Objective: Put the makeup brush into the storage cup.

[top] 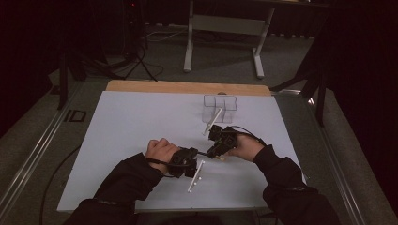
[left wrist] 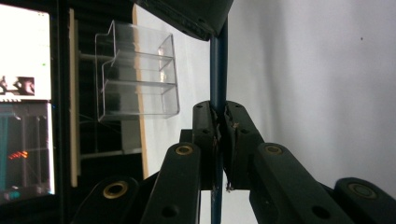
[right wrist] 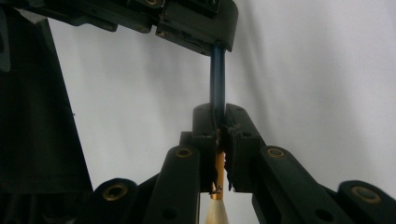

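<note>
- Pencil, the slim dark blue one (right wrist: 217,77) with a sharpened wooden tip, is hanging in the air between both grippers, low over the white table sheet (top: 136,126) near the person's edge
- right gripper (right wrist: 219,128) is clamped on the pencil close to the sharpened end, you can see the bare wood tip poking out below the jaws in the right gripper view
- left gripper (left wrist: 219,126) has its jaws pinched tight on the same shaft further along, no gap showing on either side
- in the high view the two sit almost nose to nose, left gripper (top: 187,161) nearer the person and right gripper (top: 220,140) just past it, so it looks like a hand-over to me
- if I were doing this, I'd keep both hands dead still until one side lets go, then open only that gripper slowly so the pencil doesn't twist or drop
- don't pull apart while both are clamped, that thin shaft could slip or snap
- further back stands the clear plastic organiser with open compartments (top: 220,107), well apart from the grippers, probably where the pencil ends up
- whoever keeps hold should have it near the middle so it goes in upright and tidy
</note>
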{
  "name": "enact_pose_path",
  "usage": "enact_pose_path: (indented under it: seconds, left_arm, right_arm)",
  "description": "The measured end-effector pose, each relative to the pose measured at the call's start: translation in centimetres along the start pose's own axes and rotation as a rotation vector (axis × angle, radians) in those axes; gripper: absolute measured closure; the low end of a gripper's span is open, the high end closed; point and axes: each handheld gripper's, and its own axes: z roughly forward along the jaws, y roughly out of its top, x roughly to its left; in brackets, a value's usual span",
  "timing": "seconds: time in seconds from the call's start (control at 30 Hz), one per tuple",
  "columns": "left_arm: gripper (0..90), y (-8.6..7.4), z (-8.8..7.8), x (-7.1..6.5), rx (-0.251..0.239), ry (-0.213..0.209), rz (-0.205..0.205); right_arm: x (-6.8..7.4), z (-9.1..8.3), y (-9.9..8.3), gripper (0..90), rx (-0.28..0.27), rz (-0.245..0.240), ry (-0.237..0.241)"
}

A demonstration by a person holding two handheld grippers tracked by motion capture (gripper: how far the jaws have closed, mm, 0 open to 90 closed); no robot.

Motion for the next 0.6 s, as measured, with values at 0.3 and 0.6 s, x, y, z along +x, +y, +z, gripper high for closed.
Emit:
enact_pose_path:
  seconds: [0.3,0.6]
  left_arm:
    - [84.7,-0.8,0.1,0.6,0.011,-0.058,-0.135]
    - [84.7,-1.7,-0.4,1.7,0.03,-0.092,-0.26]
  right_arm:
    - [0.0,-2.3,-0.4,63.0,-0.1,0.013,-0.03]
    - [0.3,-6.4,-1.2,53.3,-0.292,0.048,-0.104]
